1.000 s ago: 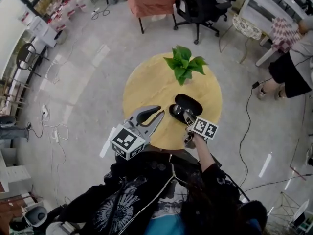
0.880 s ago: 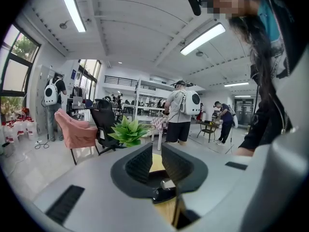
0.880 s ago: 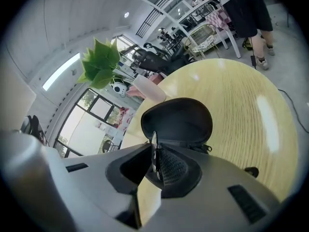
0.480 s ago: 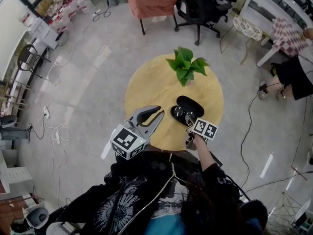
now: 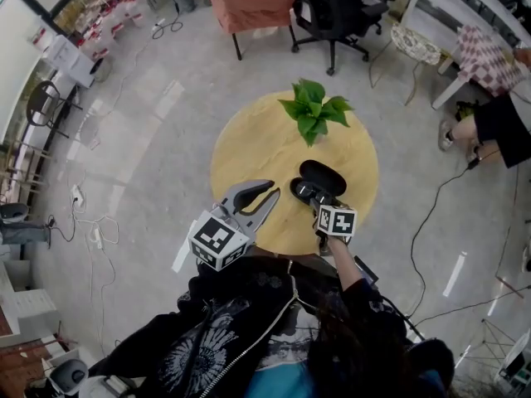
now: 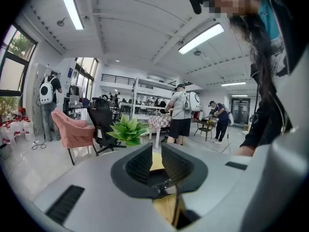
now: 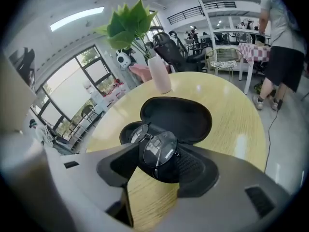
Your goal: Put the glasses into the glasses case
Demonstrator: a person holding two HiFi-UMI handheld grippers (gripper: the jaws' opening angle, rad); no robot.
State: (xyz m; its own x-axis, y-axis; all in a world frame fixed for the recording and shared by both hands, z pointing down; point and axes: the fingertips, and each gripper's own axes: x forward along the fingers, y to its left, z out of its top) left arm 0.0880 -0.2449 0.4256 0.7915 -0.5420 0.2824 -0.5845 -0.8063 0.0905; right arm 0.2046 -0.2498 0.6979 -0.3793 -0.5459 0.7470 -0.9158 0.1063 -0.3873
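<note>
now the glasses (image 7: 159, 148) stand between the right gripper's (image 7: 159, 161) opening jaws, with neither pad pressing them, just over the lower half of the open glasses case (image 7: 176, 115). its lid lies flat just beyond. past it a potted plant (image 7: 128, 25) stands on the round table (image 7: 231, 124). the left gripper (image 6: 157, 164) hangs well aside, jaws apart, holding nothing.

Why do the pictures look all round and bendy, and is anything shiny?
Left gripper view: the wide lens rounds the room, corners go black, the ceiling light glares white. Right gripper view: same bending, glare spots on the table, glasses sharp. Head view: evenly lit, sharp.
</note>
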